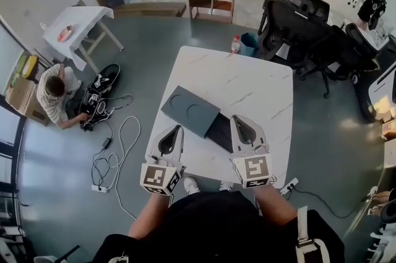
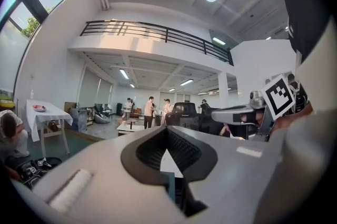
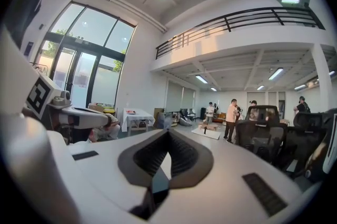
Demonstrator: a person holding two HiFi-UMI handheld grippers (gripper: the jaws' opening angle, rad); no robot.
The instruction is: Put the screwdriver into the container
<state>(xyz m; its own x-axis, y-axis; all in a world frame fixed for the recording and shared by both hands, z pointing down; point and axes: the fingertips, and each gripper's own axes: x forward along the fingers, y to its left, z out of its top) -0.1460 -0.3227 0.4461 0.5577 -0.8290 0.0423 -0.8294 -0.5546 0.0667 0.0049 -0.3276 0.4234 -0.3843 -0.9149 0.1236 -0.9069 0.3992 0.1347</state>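
— Where is the screwdriver seen?
— Nowhere; it may be hidden inside the flat dark-grey container (image 1: 190, 110), or elsewhere. The left gripper (image 1: 179, 127) and right gripper (image 1: 236, 119) are held fully closed, nothing gripped; the contents should be confirmed.

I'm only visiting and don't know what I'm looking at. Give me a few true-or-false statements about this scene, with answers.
1. The left gripper and right gripper both have closed jaws with nothing between them. True.
2. A dark grey case lies on the white table. True.
3. The right gripper holds a screwdriver. False: its jaws hold nothing.
4. Someone crouches on the tabletop. False: the person crouches on the floor, left of the table in the head view.
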